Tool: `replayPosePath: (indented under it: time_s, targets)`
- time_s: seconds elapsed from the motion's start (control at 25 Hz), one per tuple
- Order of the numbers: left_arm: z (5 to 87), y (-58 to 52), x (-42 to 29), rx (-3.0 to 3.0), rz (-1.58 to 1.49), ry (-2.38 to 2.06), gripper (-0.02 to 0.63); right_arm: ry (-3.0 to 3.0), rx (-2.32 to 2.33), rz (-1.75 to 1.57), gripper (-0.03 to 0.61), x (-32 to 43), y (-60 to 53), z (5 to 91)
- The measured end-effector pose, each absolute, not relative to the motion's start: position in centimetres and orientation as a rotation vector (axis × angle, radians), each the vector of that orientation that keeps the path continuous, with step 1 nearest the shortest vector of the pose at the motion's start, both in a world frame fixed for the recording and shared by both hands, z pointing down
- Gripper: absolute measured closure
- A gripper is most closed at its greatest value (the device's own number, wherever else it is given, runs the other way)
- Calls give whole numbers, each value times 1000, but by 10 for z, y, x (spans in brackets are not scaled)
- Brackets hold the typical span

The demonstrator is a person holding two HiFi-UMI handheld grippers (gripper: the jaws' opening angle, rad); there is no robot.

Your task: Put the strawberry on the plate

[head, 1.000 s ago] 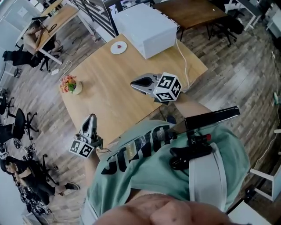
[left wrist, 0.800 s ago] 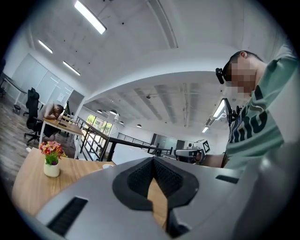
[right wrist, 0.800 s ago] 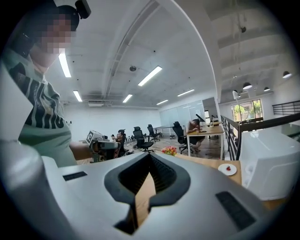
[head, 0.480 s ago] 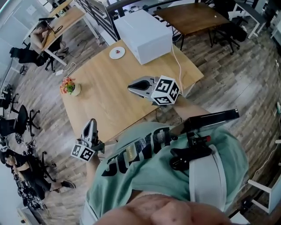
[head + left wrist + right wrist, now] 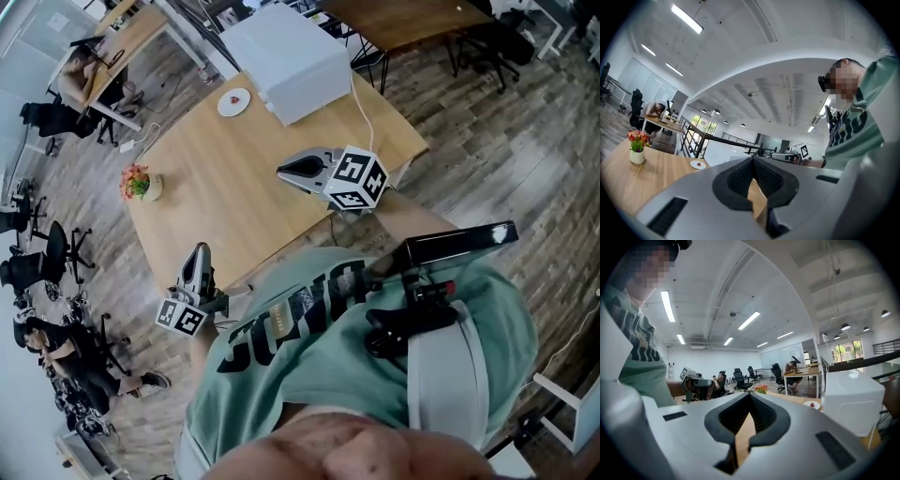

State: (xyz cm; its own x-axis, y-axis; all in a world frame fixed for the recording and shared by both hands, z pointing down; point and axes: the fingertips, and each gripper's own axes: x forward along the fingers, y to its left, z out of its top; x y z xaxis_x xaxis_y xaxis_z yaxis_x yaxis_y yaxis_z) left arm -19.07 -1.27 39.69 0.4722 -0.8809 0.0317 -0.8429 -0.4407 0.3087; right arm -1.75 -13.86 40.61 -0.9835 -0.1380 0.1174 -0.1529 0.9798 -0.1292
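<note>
L gripper [image 5: 198, 251] & R gripper [image 5: 283, 172]: both clenched tight, nothing betw. the fingers. Plate [image 5: 233, 102] sits well beyond both sets of fingertips, at far end of table [image 5: 225, 183]. Tiny red blob on it, prob. the strawberry [image 5: 233, 98].

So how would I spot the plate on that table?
Find the light wooden table, then the big white box at its far end. Beside the box lies a small round white plate, the only flat dish there, with a red strawberry on it.
</note>
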Motion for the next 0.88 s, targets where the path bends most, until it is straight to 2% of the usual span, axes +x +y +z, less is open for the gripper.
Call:
replayPosePath:
  time_s: [0.52,0.88]
  targets:
    - [389,16,-277,2509,-214,-1454,609,-3060,279,226,572,-94,-103,381]
    - [386,11,-275,2525,-230,-1448,609,-3057,299,236,572,-91,-109,380]
